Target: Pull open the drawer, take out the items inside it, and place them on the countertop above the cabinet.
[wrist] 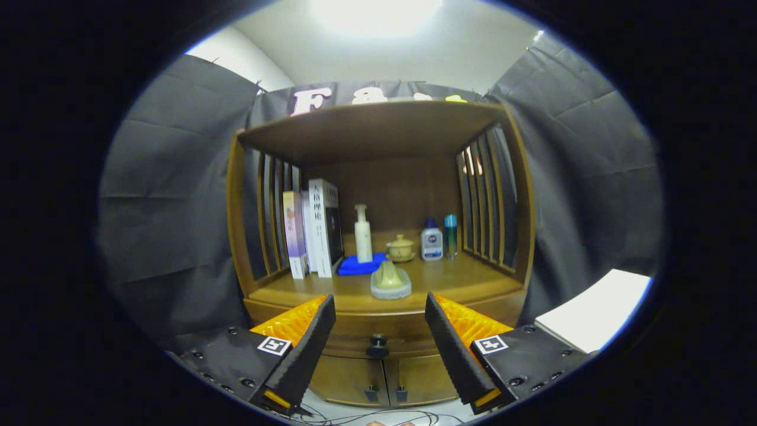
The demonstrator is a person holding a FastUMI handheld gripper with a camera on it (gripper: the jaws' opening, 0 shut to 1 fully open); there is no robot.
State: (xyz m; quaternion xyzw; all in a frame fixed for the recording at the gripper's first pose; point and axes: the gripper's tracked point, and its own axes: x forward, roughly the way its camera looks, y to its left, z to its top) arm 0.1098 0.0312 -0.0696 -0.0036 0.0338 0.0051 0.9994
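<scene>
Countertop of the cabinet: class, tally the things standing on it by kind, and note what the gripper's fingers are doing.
Books: 3
Bottles: 3
Blue cloth: 1
Lidded cup: 1
Soap dish: 1
Total: 9
The gripper is open, fingers either side of the shut drawer's knob.

The tall white book (324, 228) has big dark characters down its spine, but they are too small to read for sure. The gripper (379, 299) has its fingers spread wide apart, and each one has a little black-and-white square tag on it, with no words.

Brown wooden cabinet (378, 299), blue cloth (359, 266)
</scene>
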